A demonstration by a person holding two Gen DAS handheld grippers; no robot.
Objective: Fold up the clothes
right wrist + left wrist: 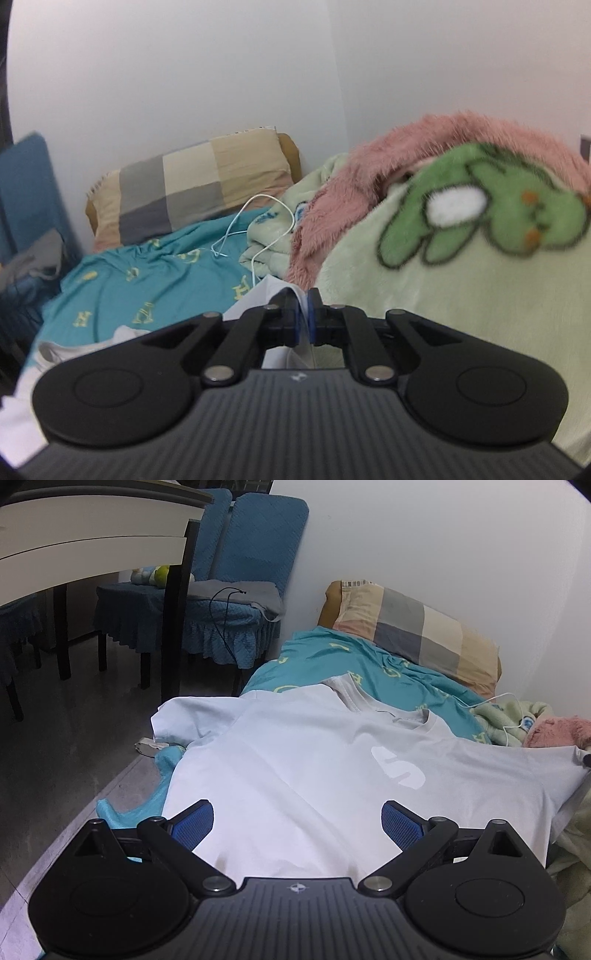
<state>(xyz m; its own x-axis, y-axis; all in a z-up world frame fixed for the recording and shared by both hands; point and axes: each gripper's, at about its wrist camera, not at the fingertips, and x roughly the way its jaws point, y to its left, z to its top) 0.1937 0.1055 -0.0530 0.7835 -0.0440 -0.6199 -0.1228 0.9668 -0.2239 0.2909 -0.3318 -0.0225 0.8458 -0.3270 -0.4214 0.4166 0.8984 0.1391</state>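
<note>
A white T-shirt (295,768) with a pale "S" print lies spread face up on the bed, collar toward the pillow. My left gripper (297,818) is open, its blue pads (195,821) wide apart just above the shirt's lower part, holding nothing. My right gripper (303,314) is shut on a fold of the white T-shirt (273,291), a sleeve or side edge, lifted beside the green blanket. In the left wrist view the shirt's right sleeve (576,757) is pulled out to the right edge.
A teal sheet (369,664) covers the bed, with a checked pillow (413,627) against the wall. A green and pink fleece blanket (461,229) is piled on the right. A white cable (258,225) lies on the sheet. Blue chairs (240,590) and a table (92,542) stand left.
</note>
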